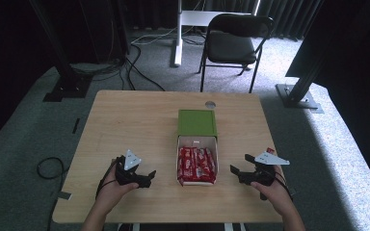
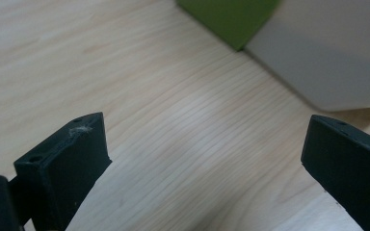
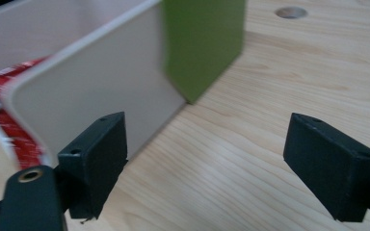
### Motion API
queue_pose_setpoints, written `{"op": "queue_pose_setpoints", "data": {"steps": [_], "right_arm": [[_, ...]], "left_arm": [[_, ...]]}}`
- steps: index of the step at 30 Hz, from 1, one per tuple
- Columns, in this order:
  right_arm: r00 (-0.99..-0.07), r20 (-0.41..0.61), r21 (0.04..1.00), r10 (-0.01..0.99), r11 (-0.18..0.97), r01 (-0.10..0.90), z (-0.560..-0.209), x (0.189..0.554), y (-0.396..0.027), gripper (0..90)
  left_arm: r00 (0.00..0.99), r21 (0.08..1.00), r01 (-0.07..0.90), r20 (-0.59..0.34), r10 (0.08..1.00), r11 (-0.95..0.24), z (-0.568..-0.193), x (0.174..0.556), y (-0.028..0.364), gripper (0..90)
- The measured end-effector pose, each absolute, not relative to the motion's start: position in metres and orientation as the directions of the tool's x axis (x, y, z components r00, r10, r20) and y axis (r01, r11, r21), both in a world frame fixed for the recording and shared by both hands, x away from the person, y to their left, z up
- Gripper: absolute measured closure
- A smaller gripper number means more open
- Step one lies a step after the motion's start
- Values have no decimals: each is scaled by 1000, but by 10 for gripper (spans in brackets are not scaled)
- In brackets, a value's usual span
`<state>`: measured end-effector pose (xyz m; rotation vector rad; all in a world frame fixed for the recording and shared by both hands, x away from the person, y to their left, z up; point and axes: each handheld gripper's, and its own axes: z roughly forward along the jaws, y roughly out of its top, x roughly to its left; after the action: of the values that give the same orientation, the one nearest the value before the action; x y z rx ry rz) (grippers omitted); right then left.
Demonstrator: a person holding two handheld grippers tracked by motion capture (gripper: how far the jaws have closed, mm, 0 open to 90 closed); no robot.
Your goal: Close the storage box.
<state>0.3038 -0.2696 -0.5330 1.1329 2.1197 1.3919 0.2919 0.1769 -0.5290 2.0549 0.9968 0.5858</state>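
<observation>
Two grippers flank box (image 1: 196, 179) mid-bench (image 1: 139, 125) | left gripper (image 1: 145, 178): jaws apart, empty | right gripper (image 1: 239, 164): jaws apart, empty | box: white, red packets (image 1: 196, 165) inside, green lid (image 1: 197, 123) touching its far end

Green lid (image 1: 197, 123), white box (image 1: 179, 144) (red packets (image 1: 196, 164)), pale wood-grain table (image 1: 135, 125)

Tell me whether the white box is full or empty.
Full: the white box holds red packets packed across its bottom; its green lid lies flipped back.

High view overhead; gripper views low, close — share box (image 1: 196, 144) (image 2: 318, 57) (image 3: 101, 82).
</observation>
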Motion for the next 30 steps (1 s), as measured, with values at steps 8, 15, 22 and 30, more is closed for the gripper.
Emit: {"op": "queue_pose_setpoints", "data": {"steps": [8, 15, 22, 30], "right_arm": [[-685, 148, 899, 714, 191, 394, -519, 297, -259, 143], [-728, 166, 903, 665, 193, 383, -515, 292, -250, 143], [-752, 172, 901, 636, 207, 381, -516, 291, -241, 145], [-756, 171, 898, 632, 216, 384, -521, 297, -234, 151]], "left_arm": [[660, 817, 382, 84, 746, -431, -514, 286, 156, 34], [701, 822, 342, 100, 706, -455, -508, 283, 139, 34], [746, 842, 287, 102, 658, -456, -502, 280, 128, 34], [761, 840, 271, 112, 639, -470, -502, 284, 118, 34]]}}
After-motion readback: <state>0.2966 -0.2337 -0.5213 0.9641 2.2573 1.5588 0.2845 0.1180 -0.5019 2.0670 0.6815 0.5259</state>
